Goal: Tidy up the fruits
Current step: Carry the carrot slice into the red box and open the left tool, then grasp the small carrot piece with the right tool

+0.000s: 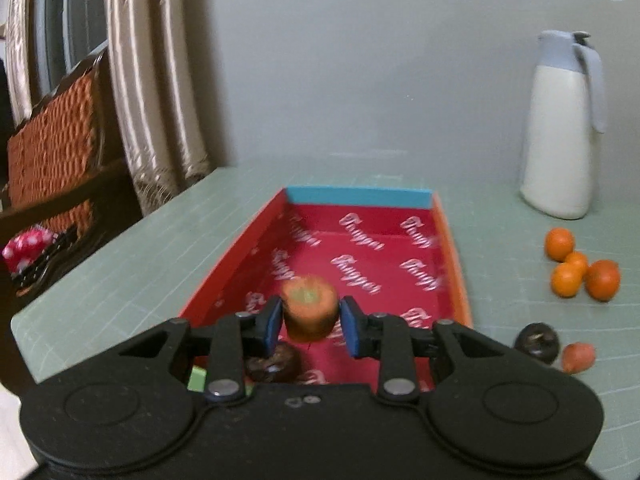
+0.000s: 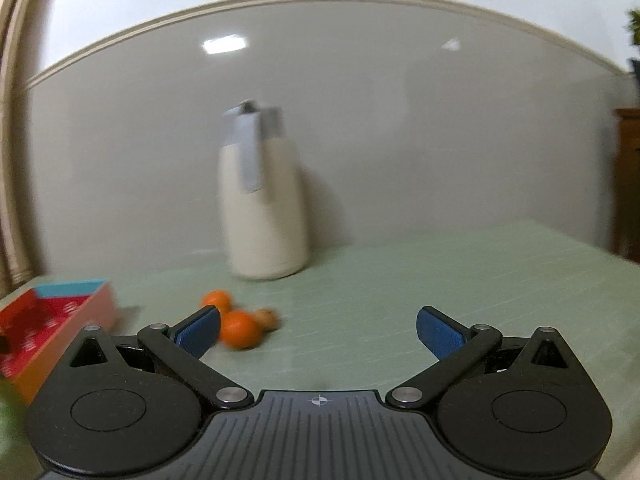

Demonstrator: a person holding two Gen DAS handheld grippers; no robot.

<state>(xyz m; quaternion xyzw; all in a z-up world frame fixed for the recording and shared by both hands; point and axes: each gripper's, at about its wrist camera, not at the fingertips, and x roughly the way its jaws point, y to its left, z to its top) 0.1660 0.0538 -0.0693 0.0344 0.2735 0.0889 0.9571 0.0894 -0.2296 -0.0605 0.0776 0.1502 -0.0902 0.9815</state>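
My left gripper [image 1: 310,318] hovers over the near end of a red box [image 1: 236,264] with a blue far wall. An orange fruit with a green top [image 1: 309,308] sits between its blue pads; the left pad touches it and a thin gap shows at the right pad. A dark fruit [image 1: 272,364] lies in the box under the left finger. Several oranges [image 1: 566,280] lie on the table to the right, with a dark fruit [image 1: 536,340] and a reddish fruit [image 1: 578,356] nearer. My right gripper [image 2: 318,334] stands open and empty above the table, with oranges [image 2: 239,330] beside its left finger.
A white jug with a grey lid [image 1: 560,128] [image 2: 264,208] stands by the wall at the back. The green gridded table [image 2: 400,280] ends at the left near curtains [image 1: 152,80] and a woven chair [image 1: 52,152]. The red box's corner [image 2: 60,320] shows left of the right gripper.
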